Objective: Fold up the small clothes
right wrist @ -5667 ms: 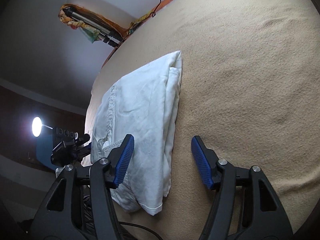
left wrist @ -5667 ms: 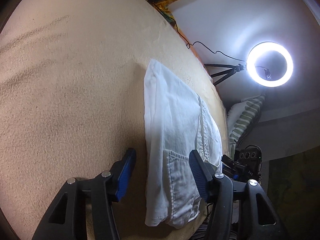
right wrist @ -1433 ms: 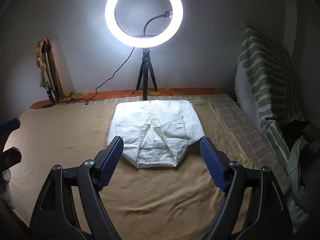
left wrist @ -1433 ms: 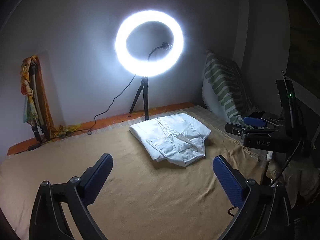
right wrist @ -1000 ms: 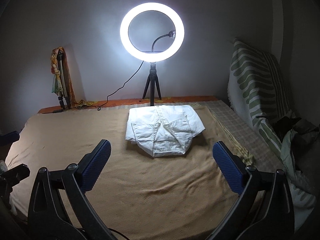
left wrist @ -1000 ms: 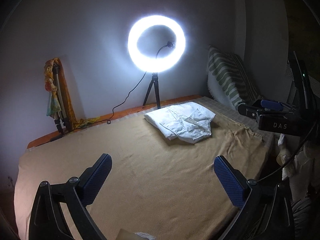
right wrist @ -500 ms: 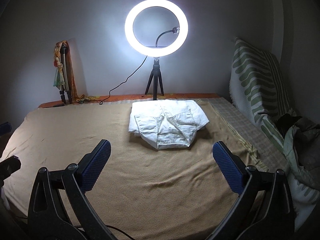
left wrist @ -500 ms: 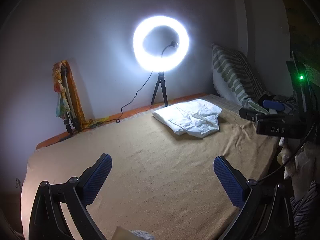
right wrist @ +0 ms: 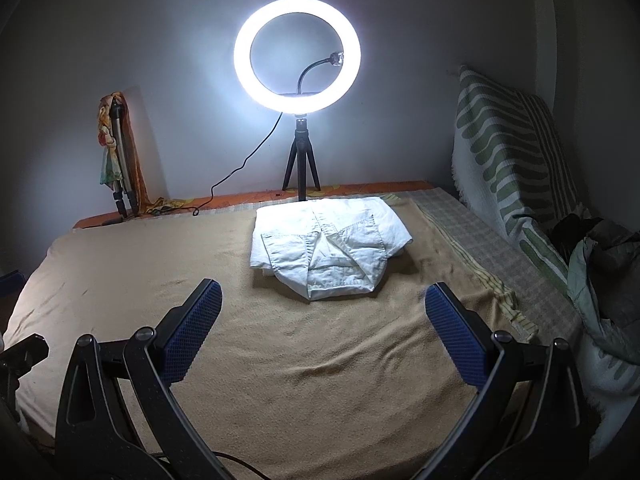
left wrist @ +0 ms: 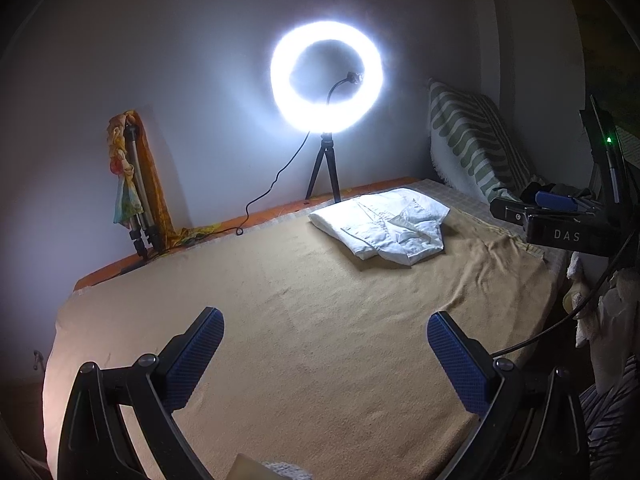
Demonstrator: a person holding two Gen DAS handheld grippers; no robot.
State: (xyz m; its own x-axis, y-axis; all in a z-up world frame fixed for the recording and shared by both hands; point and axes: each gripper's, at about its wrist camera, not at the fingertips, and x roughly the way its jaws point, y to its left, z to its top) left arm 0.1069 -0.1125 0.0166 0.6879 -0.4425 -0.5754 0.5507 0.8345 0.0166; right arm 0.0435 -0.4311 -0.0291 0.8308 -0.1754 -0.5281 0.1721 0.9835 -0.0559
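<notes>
Tan blanket (right wrist: 320,380) covers the bed beneath me, rumpled near the front edge. My left claw (left wrist: 325,364) is spread wide, its blue pads far apart with nothing between them, touching nothing. My right claw (right wrist: 323,332) is spread just as wide and also empty, held above the blanket. Beyond both, well apart from the pads, the folded white clothes (right wrist: 330,246) lie flat on the blanket toward the far side of the bed. Behind them a lit ring light (right wrist: 297,56) stands on a small tripod (right wrist: 301,172) against the wall, with a green striped cushion (right wrist: 508,148) leaning at the right.
</notes>
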